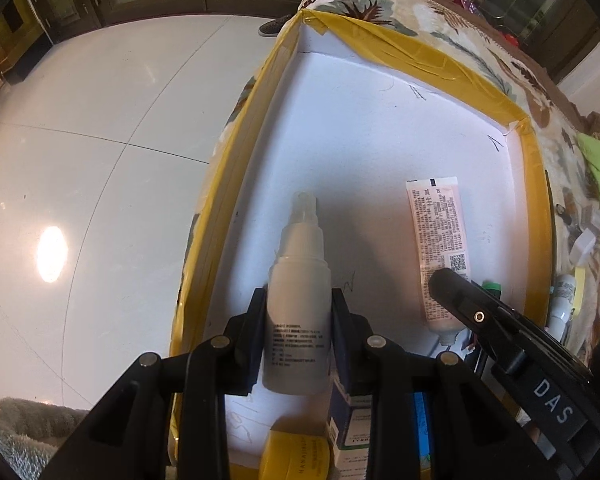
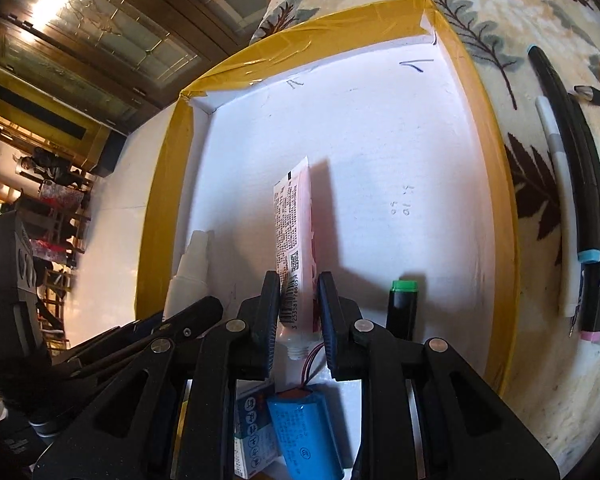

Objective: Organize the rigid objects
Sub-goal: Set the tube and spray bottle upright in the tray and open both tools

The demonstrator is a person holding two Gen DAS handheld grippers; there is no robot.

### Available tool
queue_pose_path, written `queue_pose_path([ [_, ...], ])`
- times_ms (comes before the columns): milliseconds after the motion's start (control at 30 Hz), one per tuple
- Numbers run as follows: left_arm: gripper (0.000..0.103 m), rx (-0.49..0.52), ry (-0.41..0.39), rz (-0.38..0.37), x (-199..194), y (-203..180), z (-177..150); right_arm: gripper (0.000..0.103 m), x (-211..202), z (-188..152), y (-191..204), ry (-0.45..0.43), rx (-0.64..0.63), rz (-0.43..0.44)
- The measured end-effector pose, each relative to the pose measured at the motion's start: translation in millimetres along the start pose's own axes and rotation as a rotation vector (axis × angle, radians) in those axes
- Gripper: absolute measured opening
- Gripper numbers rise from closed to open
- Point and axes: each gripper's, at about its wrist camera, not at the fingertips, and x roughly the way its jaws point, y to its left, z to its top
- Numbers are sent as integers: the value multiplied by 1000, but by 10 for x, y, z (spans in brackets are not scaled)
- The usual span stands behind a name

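Floor: pale glossy tiles [image 1: 100, 160] lie left of the tray, with one bright glare spot.
Tray: one white tray [image 1: 360, 128] with yellow-taped rim rests on a leaf-patterned cloth [image 1: 440, 20].
Left gripper: left gripper [image 1: 299, 300] points steeply down into the tray; its two pads sit against the sides of the bottle, jaws partly apart by the bottle's width.
Spray bottle: one white spray bottle [image 1: 298, 300] lies on the tray floor near the left wall, clear cap pointing away from the camera.
Yellow item: one yellow printed container [image 1: 296, 456] shows at the near edge; its kind cannot be told.
Boxes: one blue-and-white carton [image 2: 254, 428] lies at the tray's near end.
Battery: one blue wrapped battery pack [image 2: 304, 432] with thin red wires lies beside the carton.
Right gripper: right gripper [image 2: 299, 308] has its two pads either side of the tube's lower end; contact on both pads cannot be confirmed.
Tube: one pink-and-white tube [image 2: 294, 240] lies mid-tray, uncapped nozzle toward the camera.
Marker: one black marker with green end [image 2: 403, 304] lies right of the tube.
Pens: several pens [image 2: 572, 208] lie on the cloth outside the right rim; at least four.
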Motion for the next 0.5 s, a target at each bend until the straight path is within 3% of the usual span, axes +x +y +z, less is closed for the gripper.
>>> queue_pose_path([
  [167, 34, -28, 16, -27, -25, 53, -28, 20, -30, 14, -37, 2, 30, 17],
  [233, 50, -43, 8, -43, -74, 81, -44, 25, -60, 27, -66, 0, 42, 36],
  [267, 53, -47, 2, -49, -102, 88, -56, 29, -74, 31, -76, -1, 49, 46],
  [300, 54, -48, -7, -53, -130, 91, -64, 36, -93, 29, -87, -5, 55, 55],
  [400, 54, -46, -40, -57, -218, 81, -83, 36, -170, 24, -87, -7, 47, 78],
  [500, 54, -41, -96, -108, -398, 64, -114, 36, -478, 54, -77, -64, 29, 103],
])
